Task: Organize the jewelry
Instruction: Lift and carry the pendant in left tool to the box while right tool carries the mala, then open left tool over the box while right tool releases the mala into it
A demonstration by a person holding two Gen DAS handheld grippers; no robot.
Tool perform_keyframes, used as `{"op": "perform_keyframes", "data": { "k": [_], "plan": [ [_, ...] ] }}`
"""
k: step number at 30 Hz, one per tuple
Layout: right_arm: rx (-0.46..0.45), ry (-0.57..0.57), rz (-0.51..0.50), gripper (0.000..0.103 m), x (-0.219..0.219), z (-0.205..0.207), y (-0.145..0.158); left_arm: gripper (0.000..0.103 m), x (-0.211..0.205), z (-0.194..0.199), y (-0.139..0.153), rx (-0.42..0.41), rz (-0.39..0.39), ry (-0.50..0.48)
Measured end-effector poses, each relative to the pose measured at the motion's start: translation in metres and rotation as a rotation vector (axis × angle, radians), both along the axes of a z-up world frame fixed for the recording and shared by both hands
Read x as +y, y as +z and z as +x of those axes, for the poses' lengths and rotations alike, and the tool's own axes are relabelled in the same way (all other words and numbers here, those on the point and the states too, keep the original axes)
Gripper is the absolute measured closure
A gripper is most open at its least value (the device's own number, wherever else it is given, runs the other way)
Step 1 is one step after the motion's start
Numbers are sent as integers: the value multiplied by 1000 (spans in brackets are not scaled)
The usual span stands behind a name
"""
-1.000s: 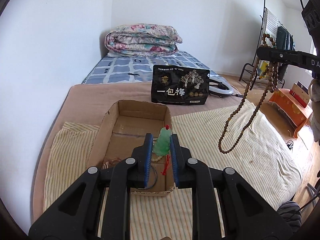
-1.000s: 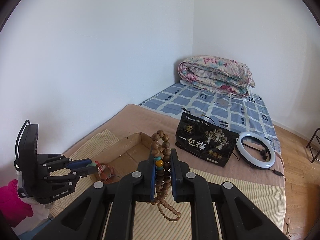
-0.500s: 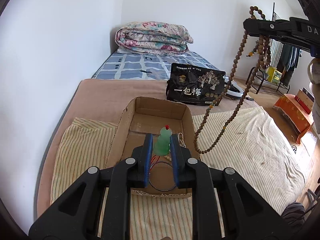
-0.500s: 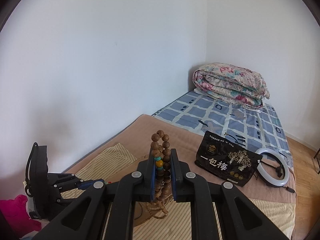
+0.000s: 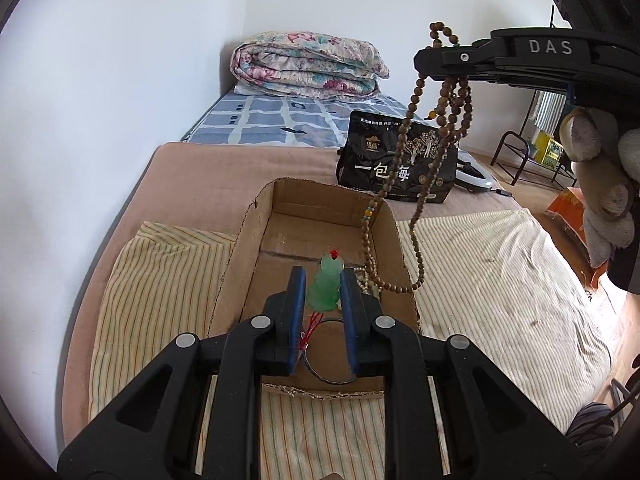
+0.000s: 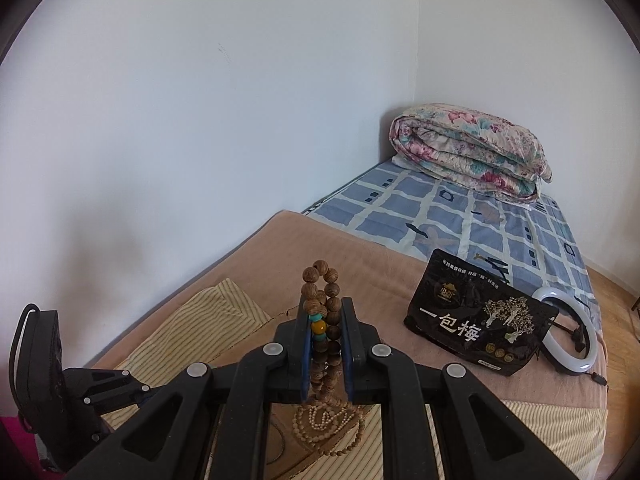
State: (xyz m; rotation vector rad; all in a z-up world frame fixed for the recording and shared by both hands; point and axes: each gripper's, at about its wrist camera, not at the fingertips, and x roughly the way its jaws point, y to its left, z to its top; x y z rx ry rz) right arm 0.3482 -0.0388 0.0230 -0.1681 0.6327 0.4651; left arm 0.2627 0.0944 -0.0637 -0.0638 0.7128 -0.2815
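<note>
My left gripper (image 5: pixel 322 286) is shut on a green jade pendant (image 5: pixel 328 284) with a red cord, held over the open cardboard box (image 5: pixel 240 252) on the bed. My right gripper (image 6: pixel 325 320) is shut on a long brown wooden bead necklace (image 6: pixel 320 300). In the left wrist view the necklace (image 5: pixel 416 184) hangs from the right gripper (image 5: pixel 448 66) and drapes over the box's right wall. Pale beads (image 6: pixel 320 420) and a thin dark ring (image 5: pixel 332 376) lie inside the box.
A black snack bag (image 5: pixel 396 164) stands behind the box, with a white ring light (image 6: pixel 572 336) beside it. A folded floral quilt (image 5: pixel 304 66) lies at the bed's far end by the wall. A striped sheet (image 5: pixel 500 280) covers the near bed.
The right gripper has carried the bead necklace left and nearer, so that its lower end now hangs into the box. The left gripper still holds the pendant over the box.
</note>
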Motion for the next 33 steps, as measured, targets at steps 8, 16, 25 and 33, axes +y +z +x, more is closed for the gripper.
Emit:
{"op": "perform_keyframes", "data": {
  "k": [8, 16, 25, 33],
  "plan": [
    [66, -6, -16, 93, 9, 20, -38, 87, 0, 6, -16, 28, -1, -6],
    [140, -32, -10, 92, 8, 32, -69, 87, -5, 7, -24, 44, 22, -11],
    [168, -61, 2, 65, 5, 34, -79, 83, -8, 6, -26, 49, 48, 9],
    [146, -121, 6, 11, -6, 29, -78, 50, -4, 3, -24, 39, 48, 37]
  ]
}}
